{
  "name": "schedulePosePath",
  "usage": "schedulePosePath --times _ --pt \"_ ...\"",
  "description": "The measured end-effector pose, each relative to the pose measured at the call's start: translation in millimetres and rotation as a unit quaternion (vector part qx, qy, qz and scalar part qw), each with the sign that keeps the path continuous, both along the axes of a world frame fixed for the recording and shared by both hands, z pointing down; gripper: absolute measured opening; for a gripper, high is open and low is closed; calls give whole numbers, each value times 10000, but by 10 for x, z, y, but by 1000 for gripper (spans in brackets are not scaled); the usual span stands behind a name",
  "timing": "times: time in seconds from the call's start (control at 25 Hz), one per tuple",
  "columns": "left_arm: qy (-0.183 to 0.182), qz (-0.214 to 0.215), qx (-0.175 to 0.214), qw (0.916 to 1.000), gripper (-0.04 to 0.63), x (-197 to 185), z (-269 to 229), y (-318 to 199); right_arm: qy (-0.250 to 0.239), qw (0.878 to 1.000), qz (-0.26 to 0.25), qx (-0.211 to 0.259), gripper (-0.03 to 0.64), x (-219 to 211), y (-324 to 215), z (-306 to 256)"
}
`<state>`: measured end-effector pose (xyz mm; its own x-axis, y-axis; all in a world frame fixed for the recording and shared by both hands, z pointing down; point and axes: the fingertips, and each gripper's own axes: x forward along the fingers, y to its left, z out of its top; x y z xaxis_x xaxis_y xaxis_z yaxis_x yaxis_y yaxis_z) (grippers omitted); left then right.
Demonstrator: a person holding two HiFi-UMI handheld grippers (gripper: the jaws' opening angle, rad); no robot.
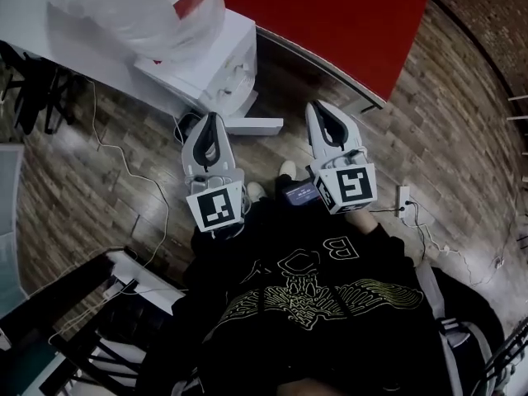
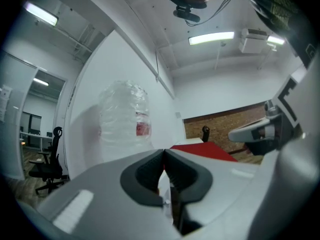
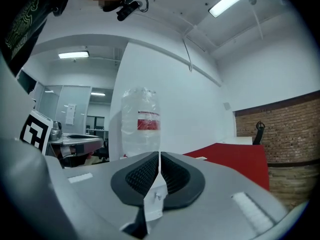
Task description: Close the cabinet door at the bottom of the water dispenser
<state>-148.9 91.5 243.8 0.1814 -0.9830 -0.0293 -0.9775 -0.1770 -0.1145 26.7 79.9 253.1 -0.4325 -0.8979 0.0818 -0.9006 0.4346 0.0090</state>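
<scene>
Sweatshirt [image 1: 313, 304] lettering unclear; dispenser bottle [image 3: 141, 129] red-labelled.

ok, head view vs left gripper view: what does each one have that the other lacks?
Head view only: wooden floor, cables on it, and a white panel sticking out at the base of the dispenser, likely the open door.
Left gripper view only: ceiling lights, office chair, brick wall, and a straight look at the left gripper, jaws together with nothing between them.
Both: water bottle, red table, right gripper.
</scene>
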Motion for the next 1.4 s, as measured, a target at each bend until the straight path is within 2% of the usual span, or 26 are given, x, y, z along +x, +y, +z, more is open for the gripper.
schedulePosePath --times 0.24,0.44,0.6,0.72,0.88,1.0,1.2,1.4 --pt "-207 -114 -214 9995 6 191 163 -322 -39 9990 -396 -190 51 41 -338 209" --pt "-446 -116 -664 9967 8 281 593 -579 534 9934 -878 -509 89 17 -613 709" --pt "-402 49 -940 9947 8 422 897 -634 948 9852 -1041 -973 97 86 -619 1378" --pt "-468 260 -1263 9905 8 509 1299 -661 1289 9729 -1237 -1465 151 105 -609 2070" --pt "-505 278 -1646 9847 8 488 1924 -733 1718 9514 -1509 -2061 169 93 -517 3091" --pt "-575 318 -1860 9803 8 492 2482 -867 1765 9389 -1632 -2463 184 101 -527 3740" --pt "-487 302 -2276 9721 8 423 3418 -986 1874 9226 -1533 -3004 186 105 -564 4624" --pt "-440 258 -2616 9638 8 405 3990 -929 2136 8927 -1544 -3654 186 119 -436 5568"
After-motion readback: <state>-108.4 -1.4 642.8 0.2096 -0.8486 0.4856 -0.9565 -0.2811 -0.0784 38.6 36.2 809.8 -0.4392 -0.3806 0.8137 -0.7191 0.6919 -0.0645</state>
